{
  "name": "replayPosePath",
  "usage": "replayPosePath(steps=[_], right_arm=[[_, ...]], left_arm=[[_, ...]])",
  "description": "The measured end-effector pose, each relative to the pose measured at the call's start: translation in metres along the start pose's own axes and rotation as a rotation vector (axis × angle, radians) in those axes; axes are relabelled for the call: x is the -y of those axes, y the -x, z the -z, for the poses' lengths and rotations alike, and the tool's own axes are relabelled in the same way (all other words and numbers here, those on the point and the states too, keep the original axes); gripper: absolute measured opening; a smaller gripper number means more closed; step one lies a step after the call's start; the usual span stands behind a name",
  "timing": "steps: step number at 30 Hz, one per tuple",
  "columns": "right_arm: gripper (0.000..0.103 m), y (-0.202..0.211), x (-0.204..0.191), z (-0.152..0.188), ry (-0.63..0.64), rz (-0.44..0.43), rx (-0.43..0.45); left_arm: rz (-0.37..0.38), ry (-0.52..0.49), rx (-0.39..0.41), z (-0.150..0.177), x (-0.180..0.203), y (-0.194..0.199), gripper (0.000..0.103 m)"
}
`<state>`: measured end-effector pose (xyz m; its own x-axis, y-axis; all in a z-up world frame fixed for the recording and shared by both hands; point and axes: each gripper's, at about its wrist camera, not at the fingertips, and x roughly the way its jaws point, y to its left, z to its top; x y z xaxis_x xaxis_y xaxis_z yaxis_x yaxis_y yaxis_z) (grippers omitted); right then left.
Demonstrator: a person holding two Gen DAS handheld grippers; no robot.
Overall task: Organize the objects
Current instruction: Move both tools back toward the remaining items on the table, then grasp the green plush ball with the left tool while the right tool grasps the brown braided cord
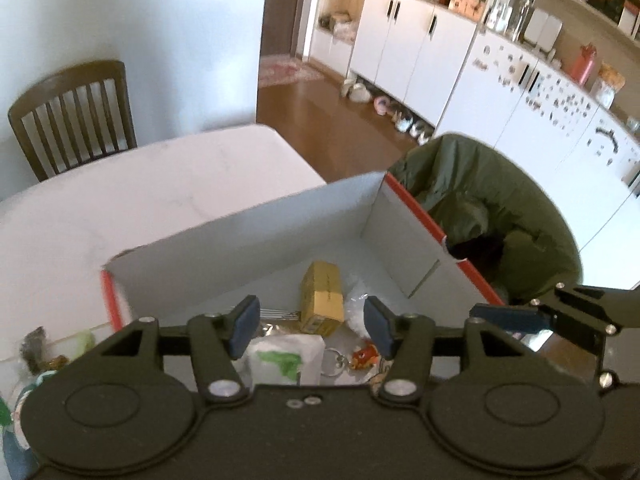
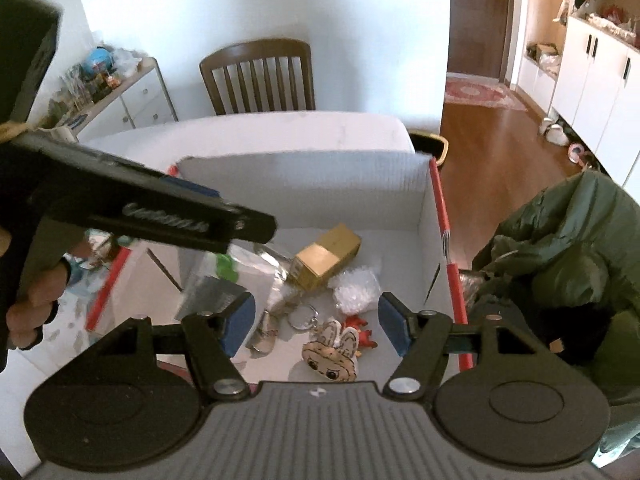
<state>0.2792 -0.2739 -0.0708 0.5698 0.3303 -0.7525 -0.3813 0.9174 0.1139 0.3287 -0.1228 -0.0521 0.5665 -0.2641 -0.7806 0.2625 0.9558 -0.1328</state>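
A white cardboard box (image 1: 280,216) with red edges stands open on the table. Inside lie a yellow carton (image 1: 322,298), a white packet with green print (image 1: 286,360), a key ring (image 1: 334,358) and a red fish charm (image 1: 364,356). My left gripper (image 1: 311,328) hovers open over the box with nothing between its fingers. In the right wrist view my right gripper (image 2: 316,326) is open too, above the key ring (image 2: 302,316), a tan rabbit-eared charm (image 2: 332,354), a clear bubble bag (image 2: 356,290) and the yellow carton (image 2: 326,256). The left gripper (image 2: 240,224) crosses in from the left.
A green jacket (image 2: 560,248) is heaped just right of the box. Small items (image 1: 40,348) lie on the white table (image 1: 140,184) left of the box. A wooden chair (image 2: 258,76) stands at the far side, against the wall. A hand (image 2: 36,300) holds the left gripper's handle.
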Motion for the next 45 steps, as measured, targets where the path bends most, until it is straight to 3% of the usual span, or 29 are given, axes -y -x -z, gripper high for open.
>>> replayPosePath(steps=[7,14,21,25,28,37,45], right_arm=[[0.070,0.026,-0.021,-0.002,-0.009,-0.016,0.045],[0.075,0.045,-0.058,-0.004,-0.006,-0.088,0.093],[0.078,0.044,-0.104,-0.008,0.019,-0.151,0.114],[0.081,0.036,-0.130,-0.010,0.040,-0.174,0.109],[0.082,0.029,-0.149,-0.012,0.060,-0.178,0.106],[0.082,-0.009,-0.194,-0.024,0.057,-0.161,0.044],[0.082,-0.045,-0.226,-0.025,0.031,-0.125,-0.004]], left_arm=[[-0.005,0.054,0.089,0.020,-0.028,0.052,0.060],[-0.046,0.096,0.146,0.052,-0.066,0.099,0.065],[-0.135,0.122,0.185,0.086,-0.110,0.136,0.075],[-0.164,0.147,0.196,0.104,-0.136,0.150,0.091],[-0.189,0.163,0.213,0.117,-0.153,0.156,0.102],[-0.172,0.178,0.217,0.141,-0.201,0.151,0.102],[-0.150,0.071,0.218,0.154,-0.222,0.120,0.102]])
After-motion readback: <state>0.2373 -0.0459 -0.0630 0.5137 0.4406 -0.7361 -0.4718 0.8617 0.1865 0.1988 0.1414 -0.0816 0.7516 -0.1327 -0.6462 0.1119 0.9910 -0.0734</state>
